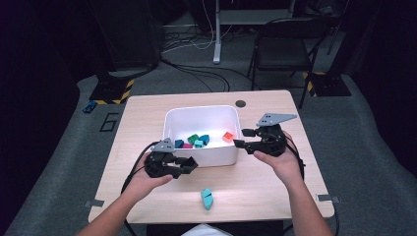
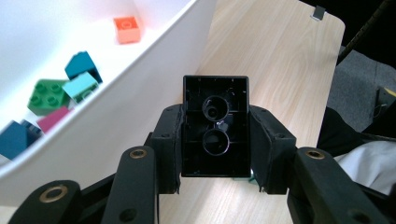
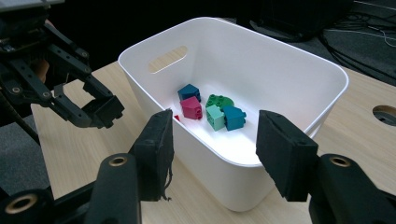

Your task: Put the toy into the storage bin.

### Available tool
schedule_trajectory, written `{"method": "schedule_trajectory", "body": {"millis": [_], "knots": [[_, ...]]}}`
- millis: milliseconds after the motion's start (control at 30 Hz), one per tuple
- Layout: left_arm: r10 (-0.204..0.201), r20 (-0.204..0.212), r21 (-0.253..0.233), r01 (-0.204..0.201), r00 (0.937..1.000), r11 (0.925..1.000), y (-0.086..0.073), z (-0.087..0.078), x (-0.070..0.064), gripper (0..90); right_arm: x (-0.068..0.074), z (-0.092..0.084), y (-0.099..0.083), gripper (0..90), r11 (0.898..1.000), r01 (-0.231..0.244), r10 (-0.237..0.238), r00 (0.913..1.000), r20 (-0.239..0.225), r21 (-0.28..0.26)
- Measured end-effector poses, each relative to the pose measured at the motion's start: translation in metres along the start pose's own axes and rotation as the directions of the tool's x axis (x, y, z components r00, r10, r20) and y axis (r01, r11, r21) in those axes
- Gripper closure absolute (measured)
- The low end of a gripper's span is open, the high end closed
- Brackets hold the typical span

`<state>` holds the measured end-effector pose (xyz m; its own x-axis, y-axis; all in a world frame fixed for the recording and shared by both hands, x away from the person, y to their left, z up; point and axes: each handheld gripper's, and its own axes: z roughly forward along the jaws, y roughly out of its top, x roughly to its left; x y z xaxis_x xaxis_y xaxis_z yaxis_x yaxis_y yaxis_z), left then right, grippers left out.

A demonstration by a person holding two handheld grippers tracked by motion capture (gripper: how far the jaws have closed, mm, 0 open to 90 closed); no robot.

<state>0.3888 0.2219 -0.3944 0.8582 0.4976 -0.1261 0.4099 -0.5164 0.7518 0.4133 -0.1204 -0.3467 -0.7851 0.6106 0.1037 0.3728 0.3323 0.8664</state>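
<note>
A: Our left gripper (image 2: pixel 215 140) has its pads clamped on a black brick (image 2: pixel 215 126), just near-left of the white bin (image 1: pixel 204 156).
B: Our right gripper (image 3: pixel 212 154) hangs with fingers apart at the bin's right wall.

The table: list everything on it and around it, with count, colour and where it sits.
Table: one, light wood, centre.
Bin: one, white, mid-table.
Bricks in bin: six, dark blue, magenta, green, light teal, blue, orange.
Teal brick: one, on the table near its front edge.
Black brick: one, clamped in the left gripper.
Folding chair: one, black, beyond the table.
Left gripper: black, at the bin's near wall.
Right gripper: black, jaws apart, nothing between the pads, beside the bin.
Hands: two, left hand, right hand.
</note>
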Motion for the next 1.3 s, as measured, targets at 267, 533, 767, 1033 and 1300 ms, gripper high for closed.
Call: {"method": "schedule_trajectory", "body": {"millis": [267, 533, 767, 1033, 1300], "knots": [[0.008, 0.024, -0.011, -0.008, 0.9997, 0.9999, 0.022, -0.008, 0.002, 58.2, -0.001, -0.001, 0.0, 45.8, 1.0, -0.002, 0.002, 1.0, 0.0, -0.004], [0.011, 0.031, -0.026, -0.01, 0.9995, 0.9996, 0.039, -0.009, 0.007, 58.2, -0.002, -0.003, 0.0, 45.8, 1.0, -0.002, 0.002, 1.0, 0.001, -0.01], [0.006, 0.029, -0.047, -0.004, 0.9996, 0.9989, 0.057, -0.009, 0.017, 58.2, -0.003, -0.004, 0.0, 45.8, 1.0, -0.003, 0.003, 1.0, 0.001, -0.012], [-0.003, 0.005, -0.068, 0.004, 1.0, 0.9977, 0.081, -0.006, 0.031, 58.2, -0.003, -0.004, 0.0, 45.8, 1.0, -0.005, 0.005, 1.0, 0.0, -0.014], [-0.023, -0.015, -0.079, 0.022, 0.9996, 0.9966, 0.096, 0.003, 0.047, 58.2, -0.004, -0.005, 0.0, 45.8, 1.0, -0.004, 0.004, 1.0, 0.002, -0.015]]}}
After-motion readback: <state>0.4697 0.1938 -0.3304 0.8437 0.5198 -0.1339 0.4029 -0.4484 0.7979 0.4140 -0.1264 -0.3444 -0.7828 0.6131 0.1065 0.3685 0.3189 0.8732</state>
